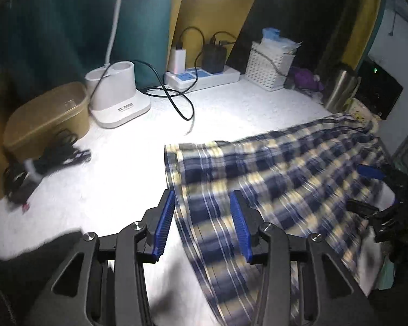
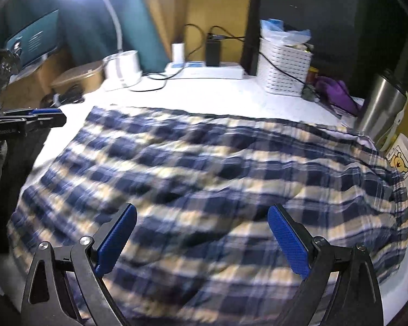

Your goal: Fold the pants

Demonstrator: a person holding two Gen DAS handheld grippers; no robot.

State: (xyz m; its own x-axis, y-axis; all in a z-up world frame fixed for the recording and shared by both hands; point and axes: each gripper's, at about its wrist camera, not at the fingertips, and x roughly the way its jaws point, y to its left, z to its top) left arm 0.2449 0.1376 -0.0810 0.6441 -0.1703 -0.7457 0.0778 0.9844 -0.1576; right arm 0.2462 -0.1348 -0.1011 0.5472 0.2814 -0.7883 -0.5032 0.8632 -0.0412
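Blue and cream plaid pants (image 1: 272, 168) lie spread flat on the white table (image 1: 108, 190); their folded left edge runs toward the front. My left gripper (image 1: 201, 198) hovers open over that edge, with cloth below the gap and neither pad pressing it. In the right wrist view the pants (image 2: 204, 163) fill the middle, blurred. My right gripper (image 2: 201, 209) stands wide open above them with nothing between its blue pads (image 2: 114, 233). The left gripper (image 2: 40, 114) shows at the left edge of that view, and the right gripper (image 1: 367, 188) shows at the right edge of the left wrist view.
Along the back stand a white lamp base (image 1: 117, 95), a power strip (image 1: 204, 77) with chargers and a black cable, and a white basket (image 1: 269, 65). A steel tumbler (image 2: 386, 108) and a bear mug (image 2: 402, 160) stand at the right. A tan box (image 1: 46, 116) sits left.
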